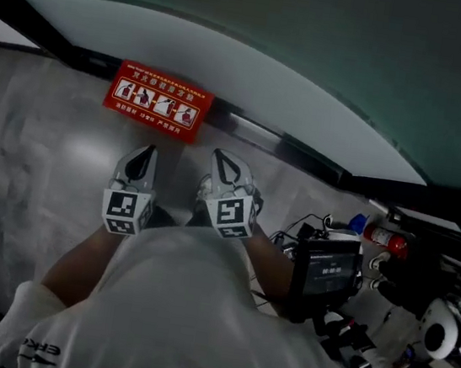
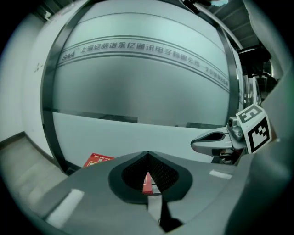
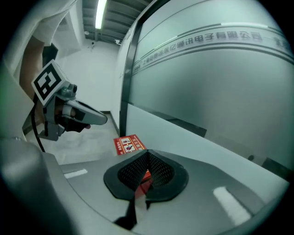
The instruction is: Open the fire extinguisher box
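The fire extinguisher box [image 1: 159, 101] is a flat red case with white pictograms, lying on the grey floor against the foot of a frosted glass wall. Both grippers hang in the air short of it, side by side and apart from it. My left gripper [image 1: 148, 150] is shut with its tips meeting and nothing between them. My right gripper [image 1: 224, 156] is also shut and empty. In the left gripper view the box [image 2: 98, 160] shows just past the closed jaws [image 2: 147, 153], with the right gripper [image 2: 216, 140] alongside. In the right gripper view the box [image 3: 129, 144] lies beyond the closed jaws [image 3: 148, 152].
The frosted glass wall [image 2: 147, 69] with a band of lettering rises behind the box, held by a dark frame post [image 3: 126, 78]. At the right of the head view stand a red extinguisher cylinder [image 1: 386, 238], a black device with a screen [image 1: 326, 273] and cables.
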